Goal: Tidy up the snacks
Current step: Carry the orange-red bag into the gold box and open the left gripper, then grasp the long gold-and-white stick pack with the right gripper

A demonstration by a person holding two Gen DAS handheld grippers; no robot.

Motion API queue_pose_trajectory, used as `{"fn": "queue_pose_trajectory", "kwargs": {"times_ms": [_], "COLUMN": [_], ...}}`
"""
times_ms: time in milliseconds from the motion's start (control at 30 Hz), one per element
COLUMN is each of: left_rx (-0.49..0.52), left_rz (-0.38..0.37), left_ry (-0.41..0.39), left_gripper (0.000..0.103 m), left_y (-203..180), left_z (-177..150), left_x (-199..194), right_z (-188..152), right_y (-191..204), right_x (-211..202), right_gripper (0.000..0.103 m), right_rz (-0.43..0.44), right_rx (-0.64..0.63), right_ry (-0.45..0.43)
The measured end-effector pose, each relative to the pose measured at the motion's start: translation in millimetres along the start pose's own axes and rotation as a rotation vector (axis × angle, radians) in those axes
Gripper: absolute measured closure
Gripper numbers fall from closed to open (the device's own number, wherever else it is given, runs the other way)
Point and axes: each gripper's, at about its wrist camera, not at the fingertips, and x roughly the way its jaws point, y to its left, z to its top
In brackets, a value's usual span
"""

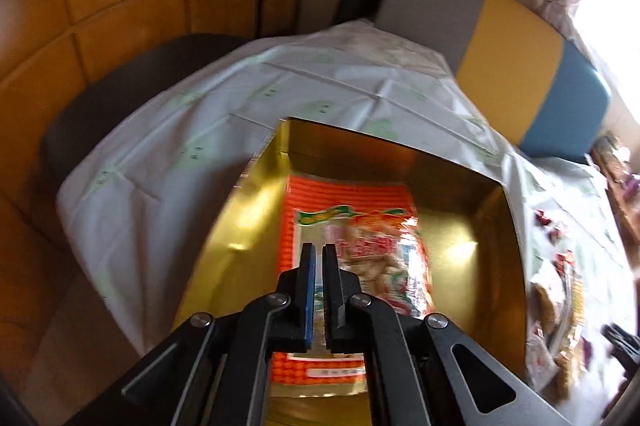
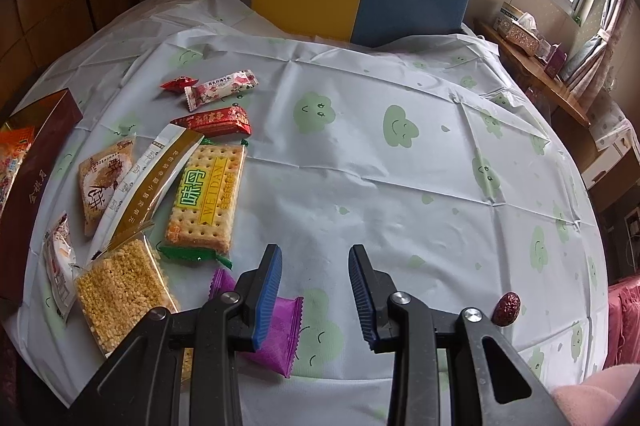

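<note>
The left gripper [image 1: 319,250] jaws are pressed nearly together, seemingly on the clear edge of the orange snack bag [image 1: 352,246], a light, crinkly, slippery pack held over the gold box [image 1: 496,226]. The right gripper [image 2: 314,266] jaws are spread, empty, above the tabletop [image 2: 400,186].

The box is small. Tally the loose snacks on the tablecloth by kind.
Red foil-wrapped sweets: 2
Pink-white wrapped bar: 1
Purple foil packet: 1
Clear biscuit and rice packs: 3
White sachets: 2
Dried red date: 1
Total: 10
</note>
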Motion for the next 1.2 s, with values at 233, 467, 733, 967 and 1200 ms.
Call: {"fn": "queue_pose_trajectory", "kwargs": {"times_ms": [233,467,733,967,1200], "left_rx": [0.027,0.174,0.331,0.480,0.595], "left_rz": [-0.090,-0.214,-0.343,-0.466,-0.543], "left_ry": [-0.017,-0.008,-0.009,-0.017,0.018], "left_gripper": [0.097,0.087,0.084,0.083,0.083], "left_y": [-19,-67,-105,-133,-154], "left_z": [-15,-49,-83,-113,-139], "left_x": [-16,-28,-44,-61,-66], "right_z": [0,0,4,15,27], "right_y": [3,18,48,79,100], "right_x": [-1,-5,-1,9,27], "right_gripper": [0.068,0.068,0.068,0.068,0.066], "right_rz": [0.051,0.209,0.331,0.372,0.361], "right_rx": [0.011,0.055,0.107,0.110,0.087], "right_ry": [0.003,0.023,0.044,0.041,0.083]}}
